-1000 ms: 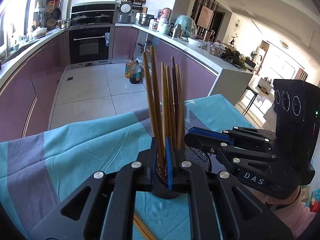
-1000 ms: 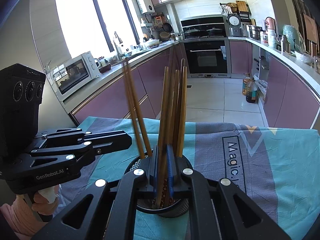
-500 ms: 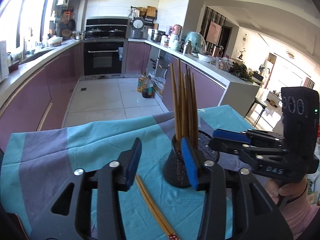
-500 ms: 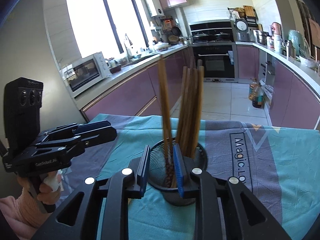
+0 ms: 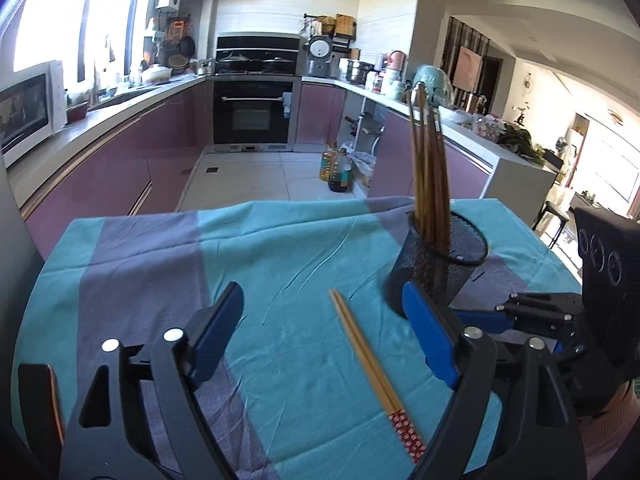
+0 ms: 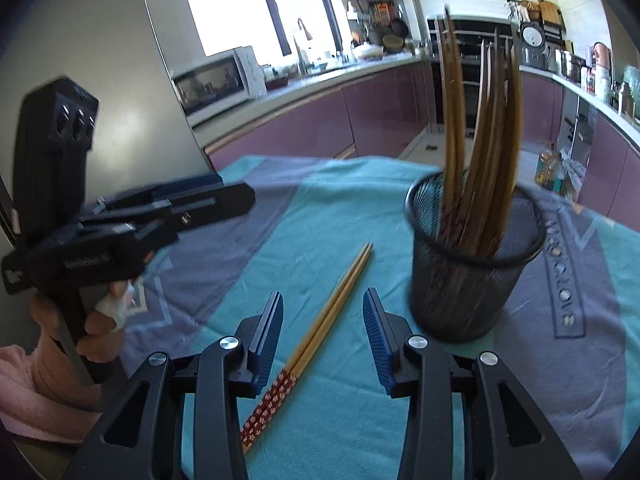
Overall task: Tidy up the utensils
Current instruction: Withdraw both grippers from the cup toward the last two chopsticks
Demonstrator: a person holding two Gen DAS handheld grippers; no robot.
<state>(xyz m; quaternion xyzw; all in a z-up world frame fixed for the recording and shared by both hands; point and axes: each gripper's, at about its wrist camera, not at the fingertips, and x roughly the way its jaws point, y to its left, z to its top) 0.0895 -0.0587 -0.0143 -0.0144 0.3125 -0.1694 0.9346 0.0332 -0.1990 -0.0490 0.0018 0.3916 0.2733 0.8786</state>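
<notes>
A black mesh cup (image 5: 440,264) (image 6: 472,280) stands on the teal and grey cloth with several brown chopsticks (image 5: 428,168) (image 6: 480,140) upright in it. One loose pair of chopsticks (image 5: 372,372) (image 6: 328,320) with red patterned ends lies flat on the cloth beside the cup. My left gripper (image 5: 320,320) hangs over the cloth left of the cup, jaws opening wide, pads touching nothing. My right gripper (image 6: 322,312) is opening too; the loose pair lies on the cloth between its fingers, untouched. Each gripper shows in the other's view, the left gripper (image 6: 224,200) and the right gripper (image 5: 480,320).
The cloth (image 5: 280,248) covers a small table whose far edge drops to a tiled kitchen floor. Purple cabinets, an oven (image 5: 252,116), a microwave (image 6: 216,80) and oil bottles (image 5: 336,168) lie beyond. A hand (image 6: 100,320) in a pink sleeve holds the left gripper.
Both grippers were shut on chopsticks standing in the cup; both have let go, opened and drawn back from it. The loose pair on the cloth has come into full view.
</notes>
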